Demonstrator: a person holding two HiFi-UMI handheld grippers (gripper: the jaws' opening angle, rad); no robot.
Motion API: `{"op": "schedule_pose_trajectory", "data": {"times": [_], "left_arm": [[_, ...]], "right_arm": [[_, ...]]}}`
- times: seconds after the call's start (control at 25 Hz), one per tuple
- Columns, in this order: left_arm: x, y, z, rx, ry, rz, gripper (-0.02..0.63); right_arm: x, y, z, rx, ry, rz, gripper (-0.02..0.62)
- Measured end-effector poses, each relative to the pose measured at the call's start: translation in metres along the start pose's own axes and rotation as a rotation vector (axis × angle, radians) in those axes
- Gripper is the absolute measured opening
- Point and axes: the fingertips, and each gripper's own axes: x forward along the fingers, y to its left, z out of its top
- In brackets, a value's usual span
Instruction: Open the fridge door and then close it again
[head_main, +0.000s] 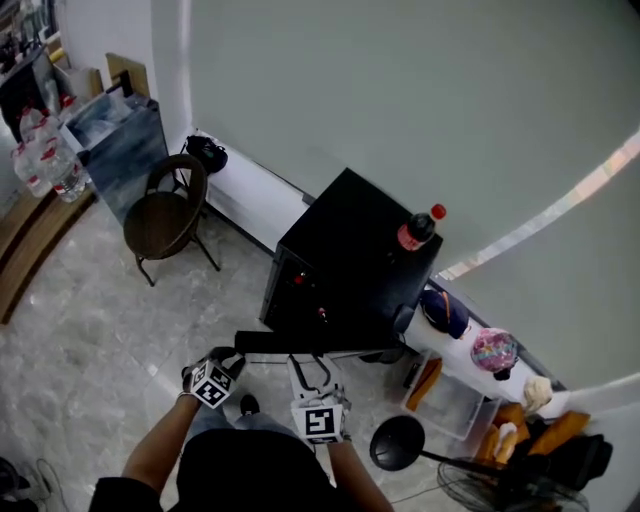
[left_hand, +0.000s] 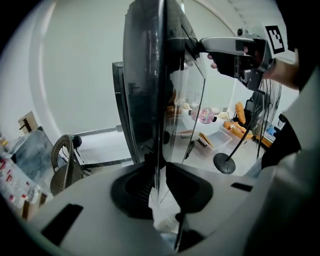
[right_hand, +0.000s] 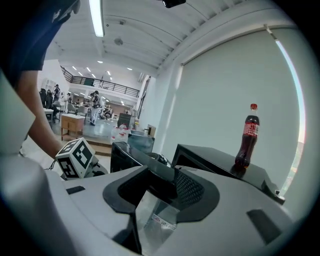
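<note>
A black mini fridge (head_main: 350, 260) stands against the wall with a cola bottle (head_main: 415, 232) on top. Its glass door (head_main: 300, 342) is swung out toward me. My left gripper (head_main: 225, 365) is at the door's free end; in the left gripper view the thin door edge (left_hand: 150, 75) runs between the jaws, and the left gripper (left_hand: 157, 185) is shut on it. My right gripper (head_main: 315, 385) is at the door's top edge and shows there as the right gripper (left_hand: 200, 45). In the right gripper view the door frame (right_hand: 125, 155) fills the gap of the right gripper (right_hand: 160, 192).
A brown chair (head_main: 165, 215) stands left of the fridge by a low white ledge (head_main: 250, 190). A fan's round base (head_main: 397, 443) and a clear bin (head_main: 455, 400) sit on the floor at the right. Water bottles (head_main: 45, 160) stand at far left.
</note>
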Motion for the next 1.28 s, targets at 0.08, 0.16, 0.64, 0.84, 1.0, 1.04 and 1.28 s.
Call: {"op": "schedule_pose_trajectory", "data": {"times": [0.08, 0.16, 0.64, 0.84, 1.0, 1.04, 1.28], "left_arm": [[-0.004, -0.007, -0.005, -0.014, 0.006, 0.010, 0.072], [-0.007, -0.015, -0.010, -0.032, 0.003, 0.016, 0.072], [-0.020, -0.057, -0.022, -0.106, -0.030, 0.078, 0.071], [-0.026, -0.079, -0.023, -0.136, -0.035, 0.114, 0.069], [-0.029, -0.102, -0.029, -0.167, -0.041, 0.146, 0.067], [-0.030, -0.107, -0.030, -0.174, -0.041, 0.155, 0.067], [-0.036, -0.136, -0.034, -0.221, -0.051, 0.208, 0.064]], "right_arm": [[-0.005, 0.004, -0.001, -0.012, -0.017, 0.030, 0.160], [-0.011, 0.009, -0.006, -0.024, -0.033, 0.062, 0.160], [-0.038, 0.020, -0.016, -0.155, -0.068, 0.162, 0.160], [-0.052, 0.019, -0.020, -0.178, -0.064, 0.206, 0.161], [-0.067, 0.023, -0.026, -0.188, -0.062, 0.229, 0.160], [-0.071, 0.023, -0.026, -0.188, -0.065, 0.236, 0.160], [-0.090, 0.026, -0.032, -0.214, -0.095, 0.302, 0.160]]}}
